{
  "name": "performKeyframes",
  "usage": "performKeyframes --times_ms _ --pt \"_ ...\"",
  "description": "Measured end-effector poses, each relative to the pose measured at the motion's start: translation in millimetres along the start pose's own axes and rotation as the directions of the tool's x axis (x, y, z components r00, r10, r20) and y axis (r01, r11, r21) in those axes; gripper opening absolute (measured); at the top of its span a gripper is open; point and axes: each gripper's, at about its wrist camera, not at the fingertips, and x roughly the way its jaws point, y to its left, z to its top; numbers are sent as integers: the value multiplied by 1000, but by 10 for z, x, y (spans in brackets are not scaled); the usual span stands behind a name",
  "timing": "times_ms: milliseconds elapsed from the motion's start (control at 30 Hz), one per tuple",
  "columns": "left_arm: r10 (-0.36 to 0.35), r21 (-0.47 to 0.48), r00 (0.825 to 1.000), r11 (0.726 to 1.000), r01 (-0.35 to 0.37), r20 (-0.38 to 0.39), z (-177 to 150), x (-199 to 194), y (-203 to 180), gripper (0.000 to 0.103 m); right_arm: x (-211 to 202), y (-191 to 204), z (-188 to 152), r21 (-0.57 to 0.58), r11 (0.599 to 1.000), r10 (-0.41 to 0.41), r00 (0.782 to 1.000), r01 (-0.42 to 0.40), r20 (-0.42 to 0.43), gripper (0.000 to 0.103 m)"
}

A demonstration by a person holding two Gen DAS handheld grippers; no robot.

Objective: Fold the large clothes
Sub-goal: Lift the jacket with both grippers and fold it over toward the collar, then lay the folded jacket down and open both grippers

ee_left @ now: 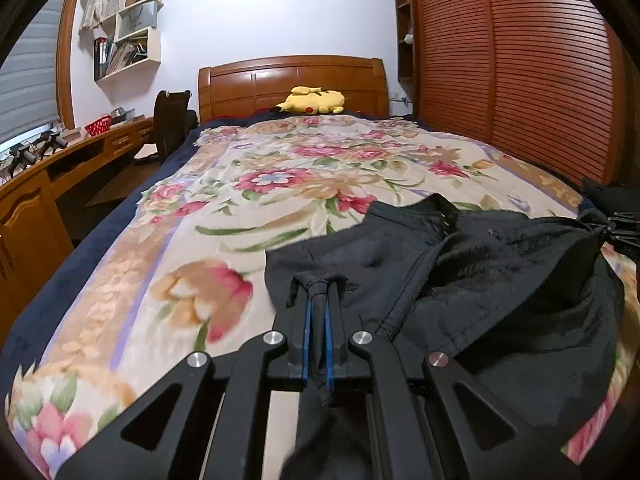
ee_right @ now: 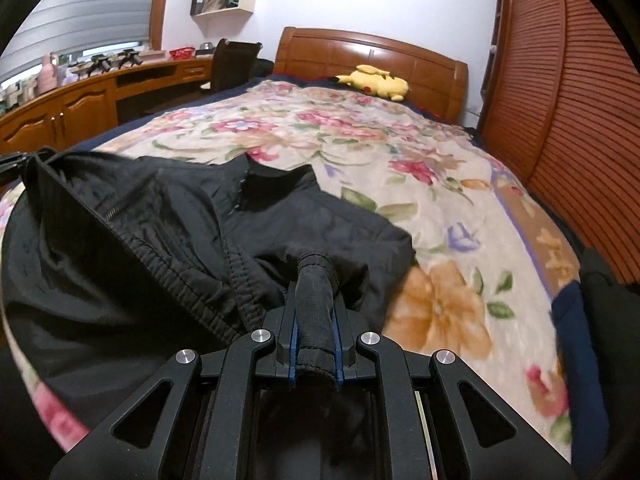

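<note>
Gripping black jacket (ee_left: 500,280), both grippers.

Ahead stood a wooden headboard (ee_left: 294,80) against a pale wall (ee_left: 280,8); slatted wardrobe doors (ee_left: 520,72) ran along the right, a long desk (ee_left: 60,160) and shuttered window (ee_left: 28,84) left.

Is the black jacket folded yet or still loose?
Not folded: the black jacket lies rumpled and open on the blanket, pinched by left gripper and right gripper.

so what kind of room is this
A bedroom, most likely: a bed with a wooden headboard, a yellow plush toy lying by it, and a louvred wardrobe alongside.
</note>
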Motion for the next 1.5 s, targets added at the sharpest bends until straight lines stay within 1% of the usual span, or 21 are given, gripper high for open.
performKeyframes --times_ms 167,267,367,433,533,633,667,767,867,933,1000,1033,1067,1133,1200,1267,1333,1367,1400,1467,1500 --pt "40 -12 999 999 -40 -1 342 431 98 3 338 -230 388 10 999 -35 999 35 10 10" --pt "48 -18 999 999 -48 -9 520 677 156 3 586 -434 647 44 997 -69 998 68 16 10" --pt "51 -36 998 998 -51 -22 718 949 199 3 815 -553 843 60 993 -100 995 99 14 10" --pt "60 -28 998 998 -61 -34 815 1120 191 3 1005 -596 956 58 991 -119 993 119 -1 10" --pt "77 1 996 997 -77 -47 887 1329 139 3 1258 -629 1030 37 988 -151 988 152 -32 11" --pt "87 13 994 996 -87 -64 905 1465 130 4 1465 -686 1035 38 985 -165 985 167 -56 12" --pt "81 7 994 997 -81 -71 908 1482 146 4 1532 -708 1030 44 984 -167 984 170 -69 12" --pt "41 -31 993 998 -45 -111 893 1504 225 6 1651 -767 995 81 981 -165 981 173 -102 18" --pt "22 -36 992 999 -27 -124 848 1442 262 12 1583 -773 1007 102 981 -155 984 163 -82 26" --pt "17 -38 992 999 -22 -122 821 1364 275 27 1470 -781 1038 114 971 -205 977 210 -59 37" --pt "-12 -46 992 999 6 -125 781 1256 284 35 1336 -783 1064 123 966 -225 974 227 -36 56" --pt "-21 -49 992 999 15 -128 760 1209 284 38 1262 -775 1066 124 966 -224 974 225 -22 59" --pt "-24 -47 992 999 18 -128 730 1145 284 40 1153 -748 1047 120 969 -216 976 216 -12 62" --pt "-33 -36 992 999 28 -125 631 984 275 45 1014 -690 1000 106 974 -200 980 199 -5 63" --pt "-40 -30 992 999 36 -123 504 837 263 46 837 -607 902 91 981 -174 985 173 3 65" --pt "-40 -26 991 999 37 -128 373 724 256 46 692 -533 788 82 986 -147 989 146 6 68" --pt "-19 -27 991 1000 15 -136 174 599 248 46 563 -459 664 77 992 -105 994 104 6 70" --pt "-27 -31 989 999 23 -144 116 569 246 46 488 -412 592 74 995 -65 998 64 8 70" --pt "-44 -39 987 999 38 -157 20 530 247 46 432 -358 537 63 997 -48 999 48 7 70" --pt "-58 -50 984 998 50 -169 -123 459 263 46 352 -273 450 43 998 -45 999 45 1 70" --pt "-62 -52 983 997 53 -174 -196 420 269 46 307 -231 396 40 999 -29 1000 29 -1 70"
